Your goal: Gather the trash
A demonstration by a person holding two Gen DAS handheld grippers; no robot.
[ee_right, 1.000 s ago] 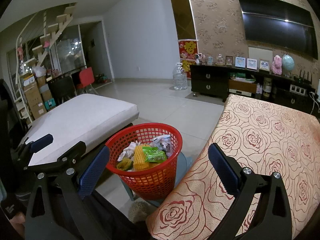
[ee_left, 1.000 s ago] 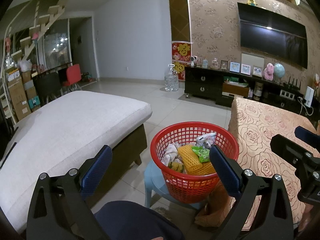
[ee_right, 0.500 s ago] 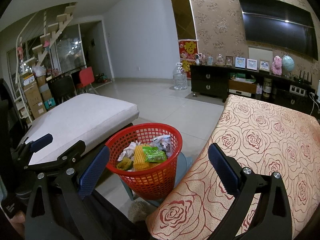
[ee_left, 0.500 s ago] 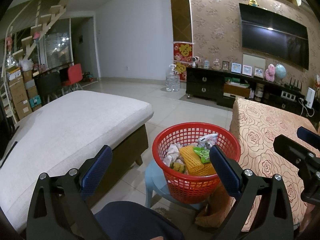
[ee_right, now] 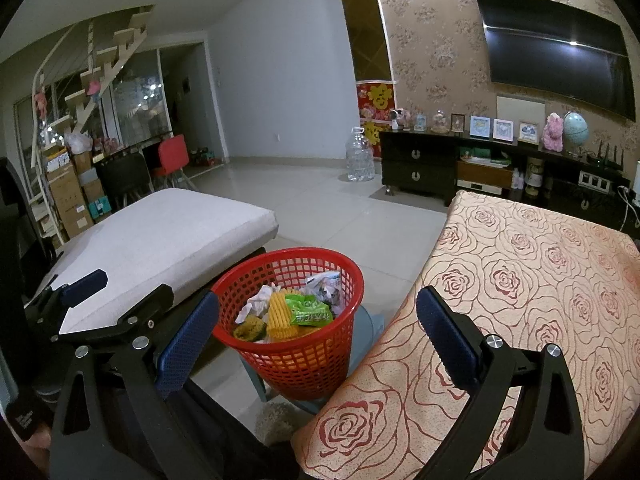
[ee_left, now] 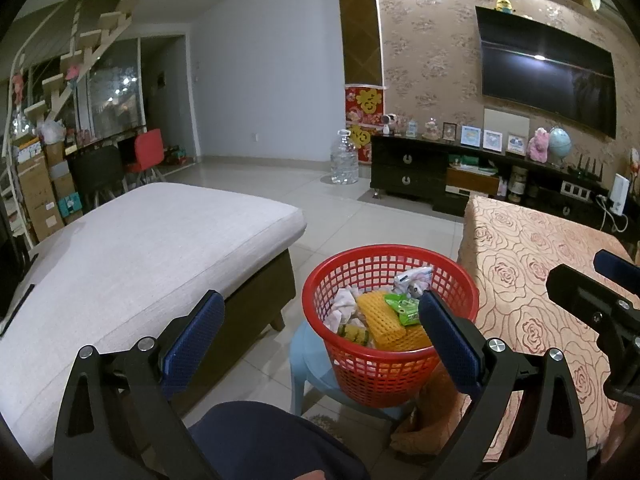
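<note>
Two grippers, left (ee_left: 320, 334) and right (ee_right: 316, 328), hang spread and empty above a red mesh basket (ee_left: 390, 354) of trash standing on a pale blue stool (ee_left: 310, 364). The basket sits in the gap between a grey cushioned bench (ee_left: 140, 248) and a rose-patterned tablecloth (ee_right: 520, 300). A green wrapper (ee_right: 310, 310) bears print too small to read, possibly Chinese. Open tiled floor (ee_left: 352, 216) lies beyond.

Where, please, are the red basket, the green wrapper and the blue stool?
red basket (ee_left: 448, 266), left wrist view, far rim.
green wrapper (ee_right: 310, 312), right wrist view, its printed face.
blue stool (ee_left: 310, 354), left wrist view, seat edge.
</note>
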